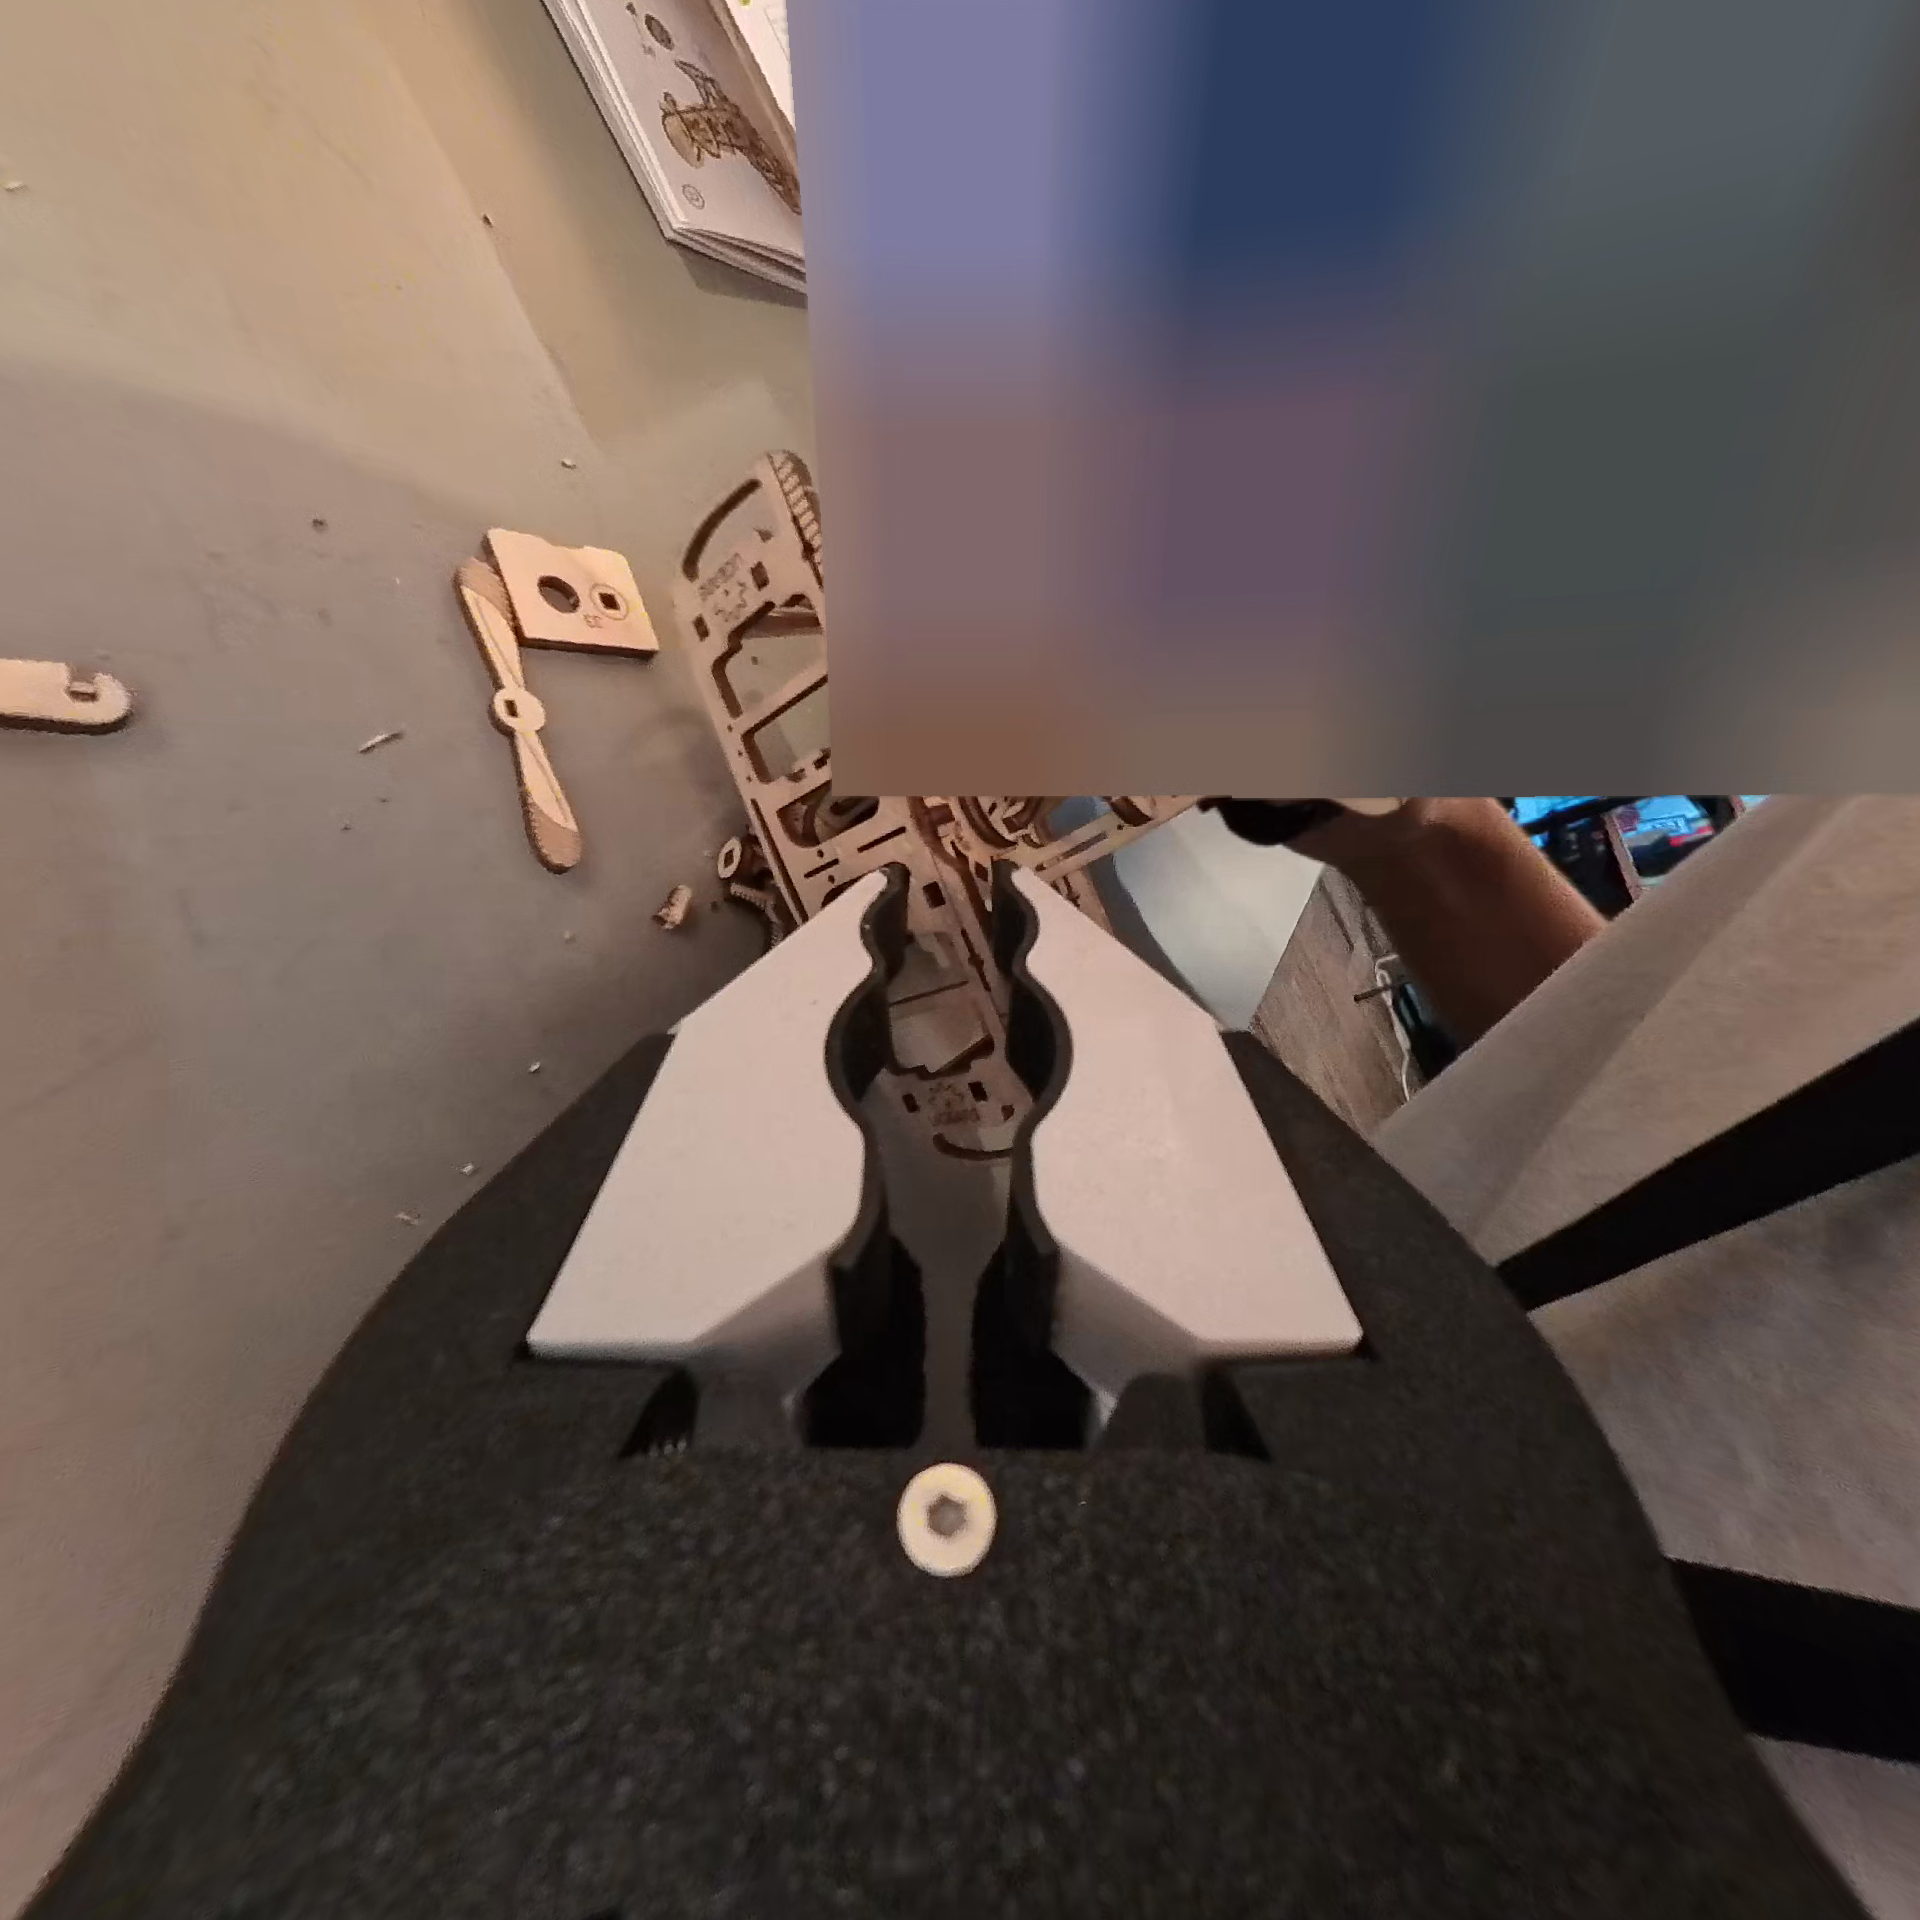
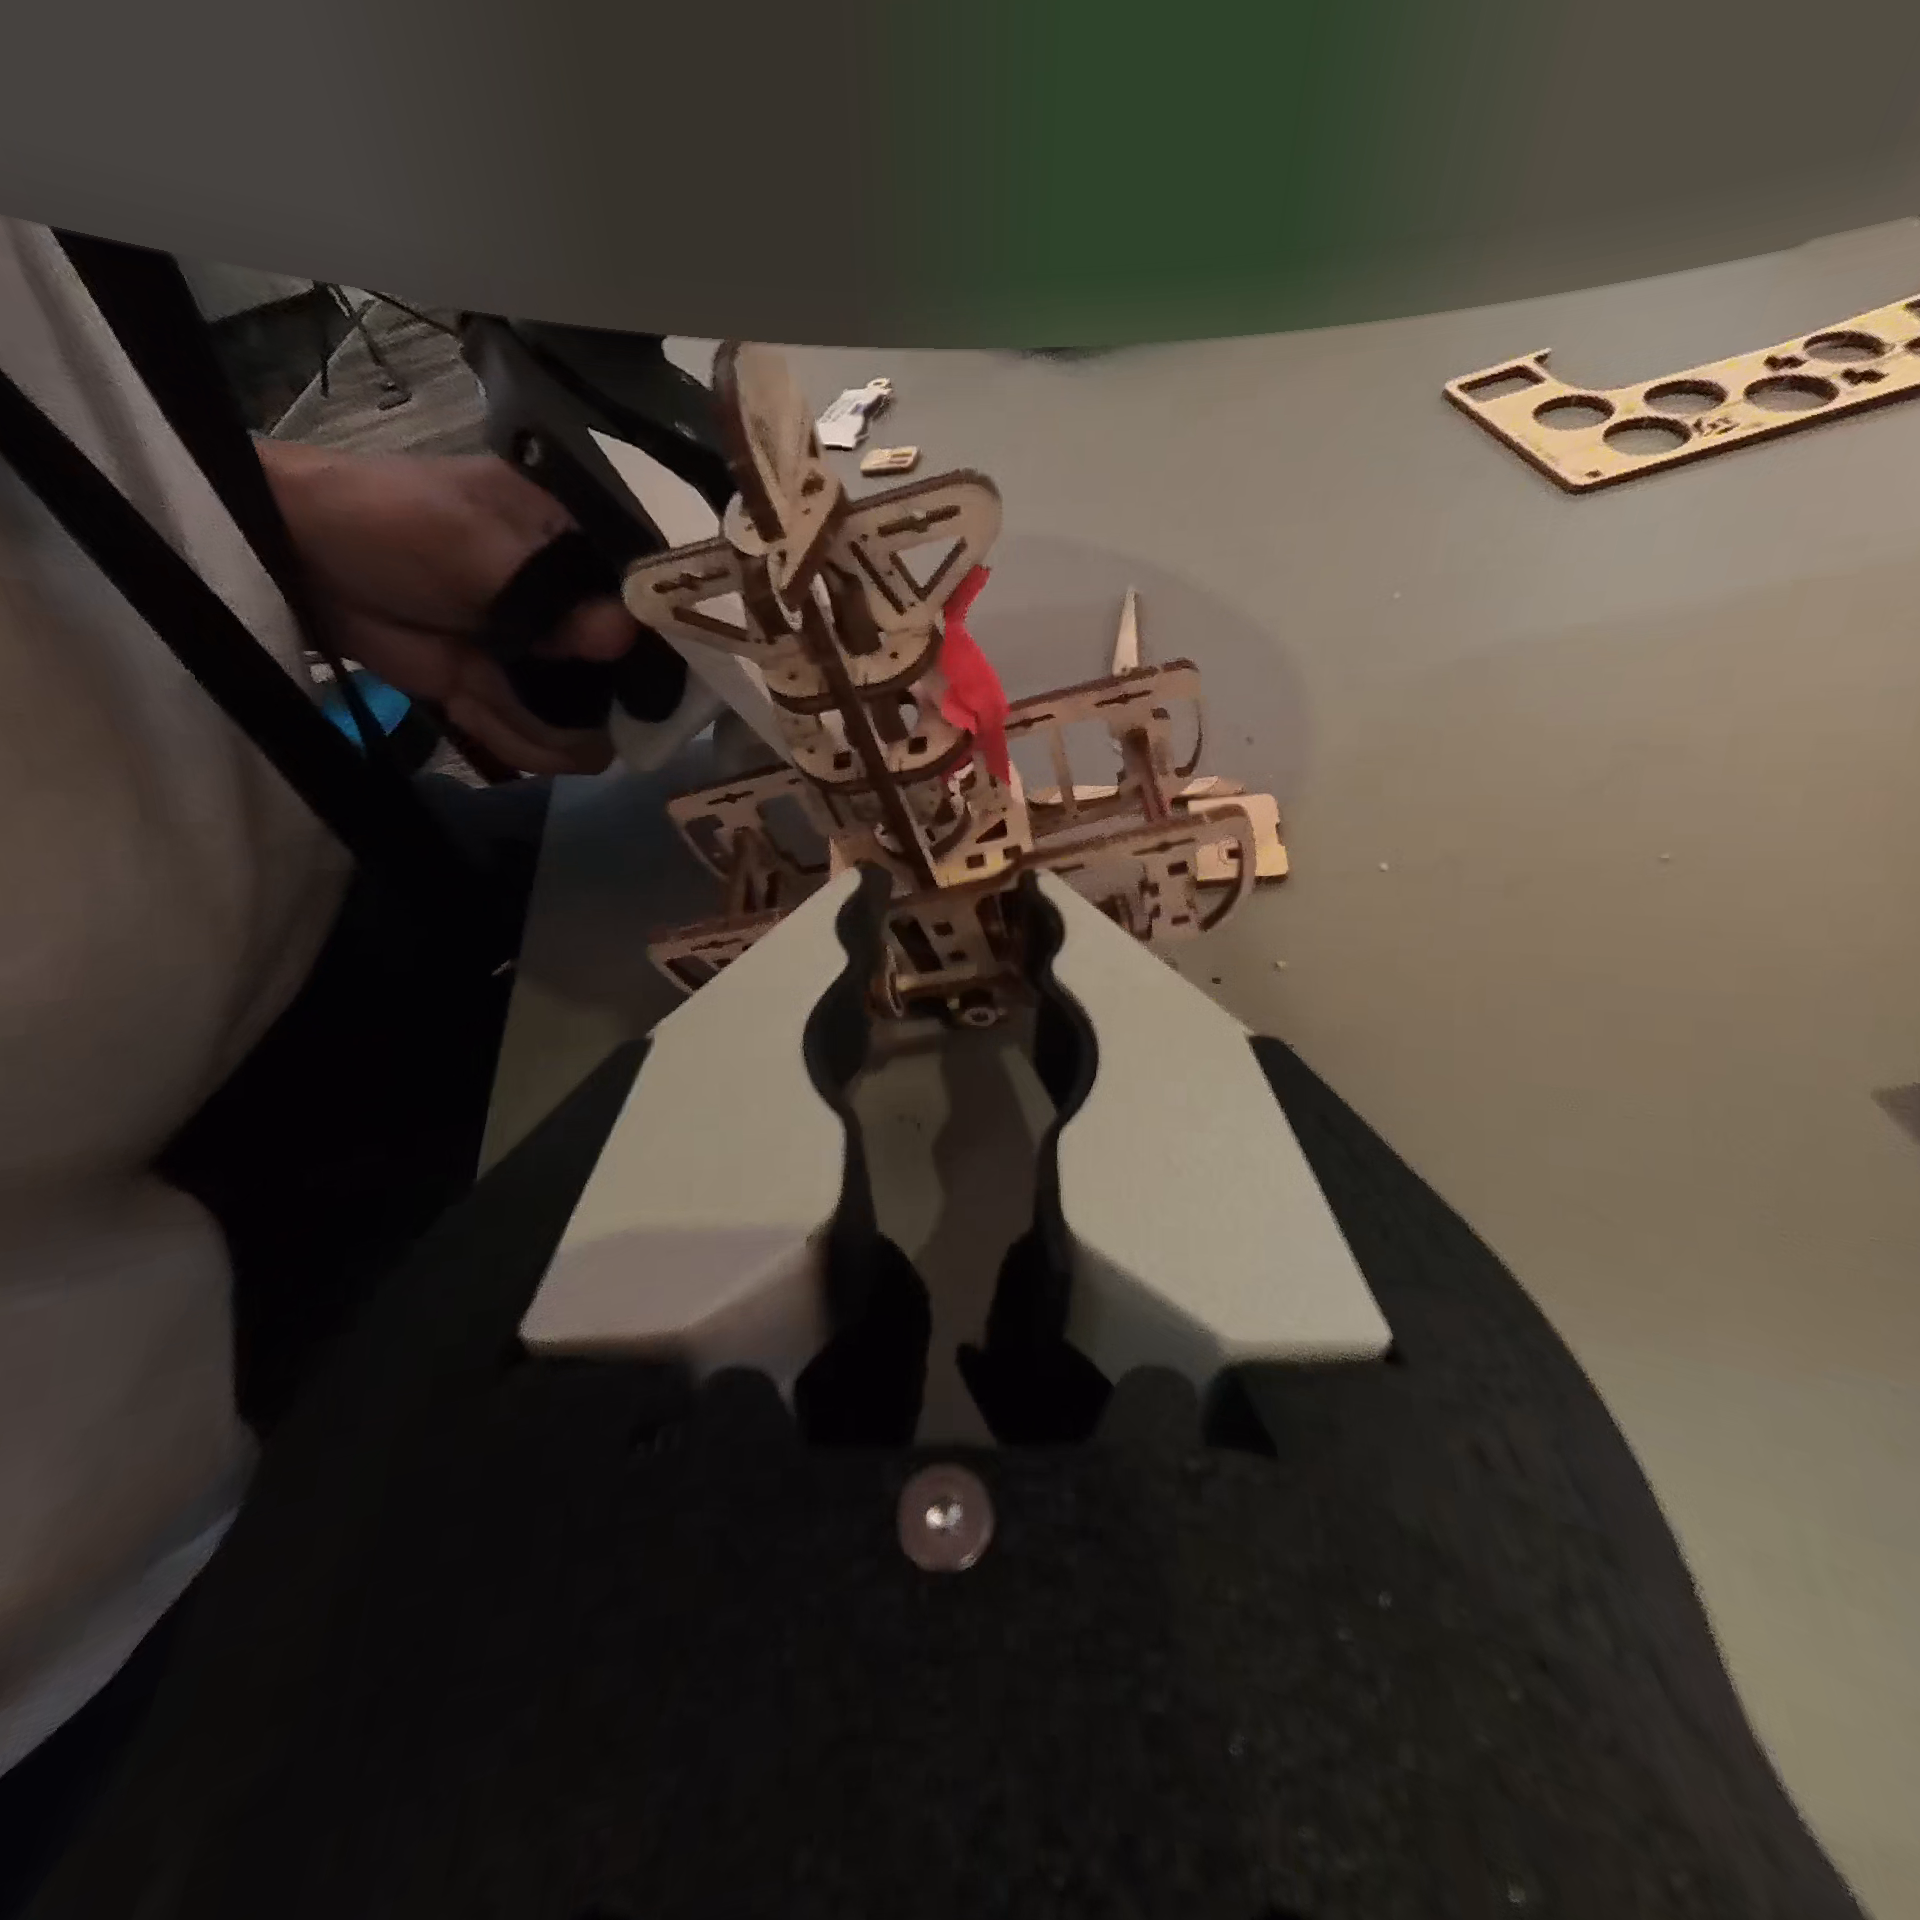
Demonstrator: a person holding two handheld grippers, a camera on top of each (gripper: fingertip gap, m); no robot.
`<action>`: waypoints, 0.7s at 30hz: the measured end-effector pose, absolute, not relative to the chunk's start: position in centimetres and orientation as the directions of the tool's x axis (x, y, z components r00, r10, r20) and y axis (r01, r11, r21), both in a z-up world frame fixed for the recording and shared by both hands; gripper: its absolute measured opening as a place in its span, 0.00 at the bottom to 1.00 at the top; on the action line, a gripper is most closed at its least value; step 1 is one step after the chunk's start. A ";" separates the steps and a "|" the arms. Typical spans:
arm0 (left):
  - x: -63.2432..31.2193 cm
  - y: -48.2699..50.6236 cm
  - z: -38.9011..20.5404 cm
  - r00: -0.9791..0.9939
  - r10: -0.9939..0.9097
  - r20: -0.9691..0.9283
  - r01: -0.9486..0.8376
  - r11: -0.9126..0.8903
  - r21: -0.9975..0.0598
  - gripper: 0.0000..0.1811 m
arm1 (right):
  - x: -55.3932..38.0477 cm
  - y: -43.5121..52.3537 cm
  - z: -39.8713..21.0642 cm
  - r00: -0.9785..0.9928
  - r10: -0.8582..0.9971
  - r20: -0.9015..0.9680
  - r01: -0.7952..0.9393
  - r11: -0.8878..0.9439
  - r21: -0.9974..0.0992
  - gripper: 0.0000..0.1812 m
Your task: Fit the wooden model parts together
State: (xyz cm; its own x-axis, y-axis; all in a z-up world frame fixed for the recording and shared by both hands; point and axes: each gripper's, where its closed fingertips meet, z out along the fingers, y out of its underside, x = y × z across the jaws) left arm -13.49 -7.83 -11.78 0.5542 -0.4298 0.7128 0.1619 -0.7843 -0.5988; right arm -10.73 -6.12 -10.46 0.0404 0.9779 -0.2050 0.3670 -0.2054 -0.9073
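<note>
The wooden model plane (image 2: pixel 894 665) stands nose-down on the grey table (image 2: pixel 1507 779), tail up, with a red scrap (image 2: pixel 971 686) on its side. My right gripper (image 2: pixel 951 904) is shut on the model's lower body, just above the wings. My left gripper (image 1: pixel 940 894) is shut on a flat slotted panel of the model (image 1: pixel 940 1049), and a curved wing frame (image 1: pixel 764 665) rises beyond it. The left gripper (image 2: pixel 665 675) also shows in the right wrist view, held by a hand (image 2: pixel 416 582) beside the tail. A blurred patch hides the rest of the model in the left wrist view.
Loose parts lie on the table: a propeller (image 1: pixel 520 717), a rectangular plate with holes (image 1: pixel 577 608), a small piece at the left edge (image 1: pixel 62 701) and scattered chips. A booklet (image 1: pixel 717 135) lies farther back. A punched-out wooden sheet (image 2: pixel 1683 416) lies at the right.
</note>
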 end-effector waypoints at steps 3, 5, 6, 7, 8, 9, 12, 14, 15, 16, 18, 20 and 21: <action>-13.5 -7.8 -11.8 0.545 -0.430 0.719 0.159 -0.790 -0.593 0.07 | -11.2 -6.3 -10.7 0.054 0.984 -0.167 0.337 -0.176 -0.925 0.09; -13.5 -7.8 -11.8 0.539 -0.428 0.725 0.163 -0.792 -0.589 0.07 | -11.3 -6.3 -11.0 0.055 0.987 -0.152 0.353 -0.161 -0.922 0.06; -13.4 -7.9 -11.8 0.534 -0.426 0.731 0.163 -0.796 -0.583 0.07 | -11.3 -6.3 -11.0 0.059 0.989 -0.134 0.353 -0.146 -0.924 0.05; -13.3 -7.8 -11.9 0.528 -0.422 0.737 0.164 -0.801 -0.576 0.07 | -11.4 -6.4 -10.7 0.048 0.992 -0.115 0.346 -0.125 -0.930 0.03; -13.3 -7.8 -11.9 0.522 -0.418 0.743 0.167 -0.804 -0.570 0.07 | -11.4 -6.3 -10.5 0.044 0.995 -0.093 0.340 -0.102 -0.935 0.00; -13.3 -7.7 -11.9 0.519 -0.416 0.747 0.170 -0.806 -0.567 0.07 | -11.5 -6.2 -10.1 0.048 0.996 -0.069 0.324 -0.080 -0.943 0.00; -13.3 -7.6 -11.9 0.515 -0.422 0.746 0.161 -0.808 -0.567 0.07 | -11.7 -5.3 -9.1 0.078 0.996 -0.050 0.272 -0.070 -0.960 0.00; -13.3 -7.5 -11.9 0.517 -0.418 0.747 0.157 -0.812 -0.562 0.07 | -12.1 -5.3 -9.5 0.073 0.995 -0.072 0.296 -0.091 -0.951 0.00; -13.4 -7.5 -11.9 0.514 -0.412 0.752 0.159 -0.816 -0.556 0.06 | -12.2 -5.2 -10.2 0.078 0.995 -0.069 0.331 -0.091 -0.939 0.00; -13.4 -7.5 -11.8 0.508 -0.408 0.758 0.163 -0.819 -0.550 0.06 | -12.2 -5.1 -11.2 0.086 0.994 -0.061 0.382 -0.090 -0.920 0.00; -13.5 -7.4 -11.8 0.507 -0.409 0.759 0.161 -0.820 -0.549 0.06 | -12.3 -5.1 -11.0 0.101 0.993 -0.062 0.368 -0.095 -0.925 0.00; -13.4 -7.4 -11.8 0.502 -0.413 0.760 0.155 -0.821 -0.549 0.07 | -12.1 -5.1 -11.1 0.098 0.993 -0.061 0.379 -0.094 -0.920 0.00; -13.4 -7.3 -11.7 0.495 -0.404 0.769 0.167 -0.824 -0.541 0.06 | -12.1 -5.0 -11.1 0.102 0.993 -0.066 0.383 -0.100 -0.918 0.00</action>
State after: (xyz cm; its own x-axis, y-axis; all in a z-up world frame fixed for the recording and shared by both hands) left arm -13.40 -7.31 -11.73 0.4954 -0.4045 0.7687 0.1669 -0.8241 -0.5412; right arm -12.07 -4.98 -11.14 0.1020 0.9926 -0.0658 0.3827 -0.1002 -0.9184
